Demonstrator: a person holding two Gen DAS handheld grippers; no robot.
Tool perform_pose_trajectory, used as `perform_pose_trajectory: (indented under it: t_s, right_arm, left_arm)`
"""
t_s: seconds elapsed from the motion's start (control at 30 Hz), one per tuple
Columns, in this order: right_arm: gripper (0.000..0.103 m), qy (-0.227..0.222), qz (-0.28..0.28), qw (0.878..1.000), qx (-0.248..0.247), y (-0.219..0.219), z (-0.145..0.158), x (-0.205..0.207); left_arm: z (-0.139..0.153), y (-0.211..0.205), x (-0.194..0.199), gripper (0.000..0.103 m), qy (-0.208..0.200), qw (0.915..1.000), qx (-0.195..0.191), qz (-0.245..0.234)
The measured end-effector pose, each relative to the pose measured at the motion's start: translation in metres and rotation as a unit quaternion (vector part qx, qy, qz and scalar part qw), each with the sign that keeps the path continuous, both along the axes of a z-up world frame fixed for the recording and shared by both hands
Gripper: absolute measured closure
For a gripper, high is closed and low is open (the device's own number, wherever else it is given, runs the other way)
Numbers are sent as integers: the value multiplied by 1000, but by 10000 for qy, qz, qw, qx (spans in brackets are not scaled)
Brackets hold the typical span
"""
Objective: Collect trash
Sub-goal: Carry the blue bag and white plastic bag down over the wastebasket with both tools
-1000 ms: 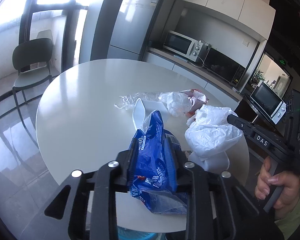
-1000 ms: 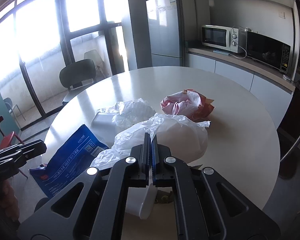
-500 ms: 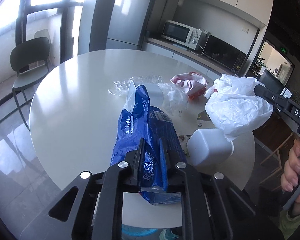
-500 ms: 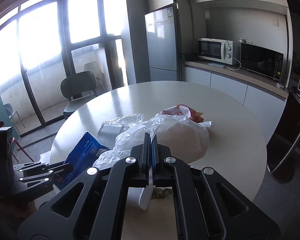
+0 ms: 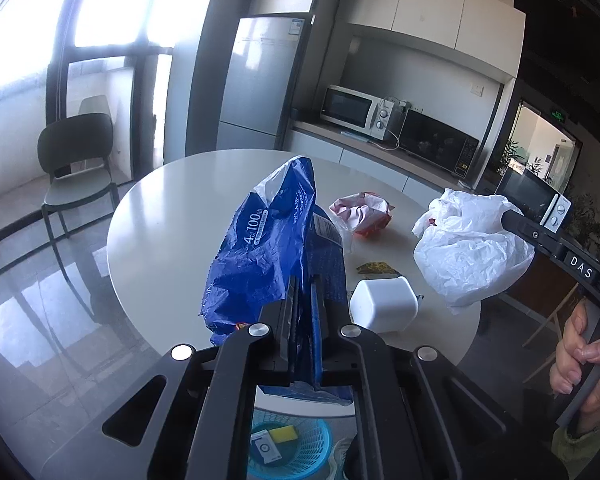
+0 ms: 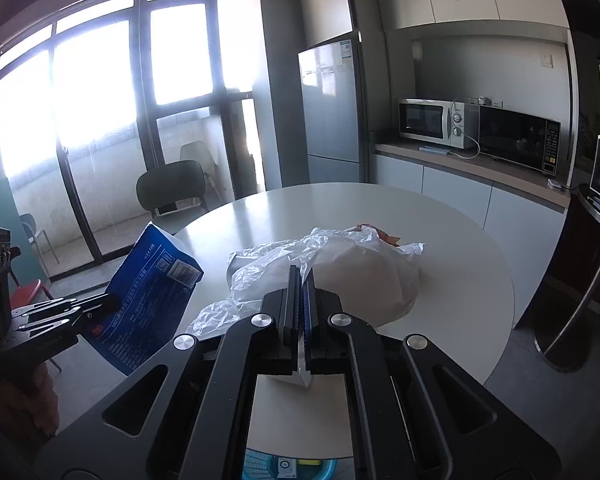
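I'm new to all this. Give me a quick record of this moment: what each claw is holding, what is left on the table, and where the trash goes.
left gripper: shut on blue package, lifted
right gripper: shut on white plastic bag, lifted
on round table: white container, pink-red wrapper, small brown scrap
bin: blue basket on the floor by the table edge, some items already inside
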State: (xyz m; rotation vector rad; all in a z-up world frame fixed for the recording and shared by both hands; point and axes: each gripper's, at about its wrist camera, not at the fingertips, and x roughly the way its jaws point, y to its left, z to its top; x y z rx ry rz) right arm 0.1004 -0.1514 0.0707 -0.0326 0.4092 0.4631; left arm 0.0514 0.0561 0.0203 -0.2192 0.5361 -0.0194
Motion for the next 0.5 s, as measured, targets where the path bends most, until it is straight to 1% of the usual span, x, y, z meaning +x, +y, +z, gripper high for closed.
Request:
perform_pose_trajectory:
  t_s: [0.17, 0.3, 0.4, 0.5]
  right_arm:
    - [102, -123, 132, 9998, -47, -5, 11, -25]
    - [102, -109, 232, 9996, -123, -8, 8, -45]
    - [102, 1, 288, 9994, -166, -11, 0, -57]
    - [102, 255, 495, 9984, -67, -16, -13, -77]
  left_arm:
    - [7, -5, -21, 99, -69, 10000, 63, -23]
    - [8, -8, -37, 99, -68, 9999, 93, -75]
    - [5, -8, -50, 99, -40, 9999, 52, -137]
    - [-3, -10, -67, 99, -31, 9995, 27, -321]
